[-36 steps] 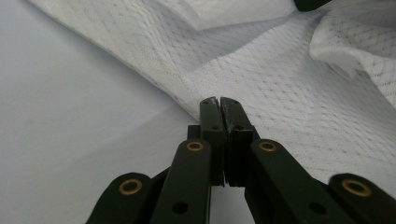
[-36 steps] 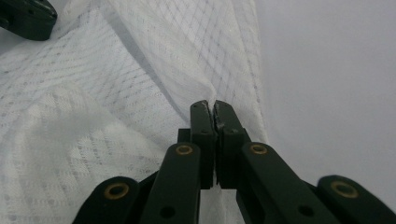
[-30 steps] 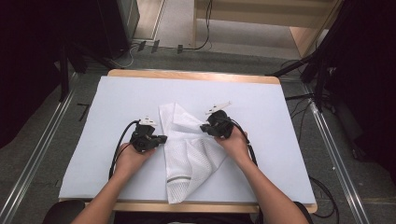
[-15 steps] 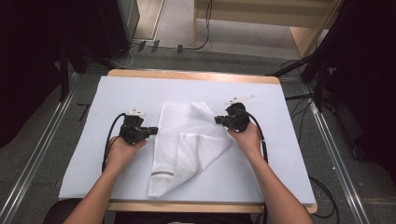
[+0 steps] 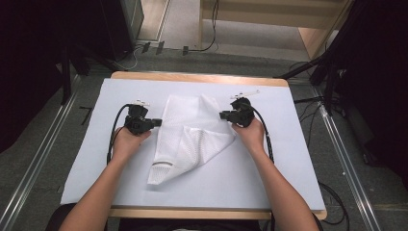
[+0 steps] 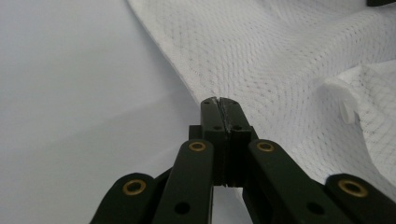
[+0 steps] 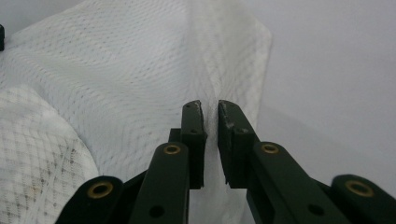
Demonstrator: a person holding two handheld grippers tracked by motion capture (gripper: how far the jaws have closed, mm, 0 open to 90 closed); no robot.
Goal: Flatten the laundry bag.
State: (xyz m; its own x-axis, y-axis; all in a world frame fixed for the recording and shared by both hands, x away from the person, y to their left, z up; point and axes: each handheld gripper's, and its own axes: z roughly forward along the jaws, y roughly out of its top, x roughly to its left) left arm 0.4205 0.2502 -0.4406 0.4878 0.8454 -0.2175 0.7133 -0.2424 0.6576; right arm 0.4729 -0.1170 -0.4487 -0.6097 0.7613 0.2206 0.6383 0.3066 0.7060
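Jaws at mesh cloth [image 5: 188,131] edges, bare sheet [image 5: 298,159] outside.

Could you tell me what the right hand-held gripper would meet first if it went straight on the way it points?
Most likely the white mesh cloth: the right hand-held gripper has its slightly parted jaws aimed at a raised fold at the cloth's edge.

A wood-edged table [image 5: 202,77] under a white sheet [image 5: 288,159] stands on grey floor [image 5: 57,139]; black curtains [image 5: 33,43] flank it, cables [image 5: 332,192] trailing.
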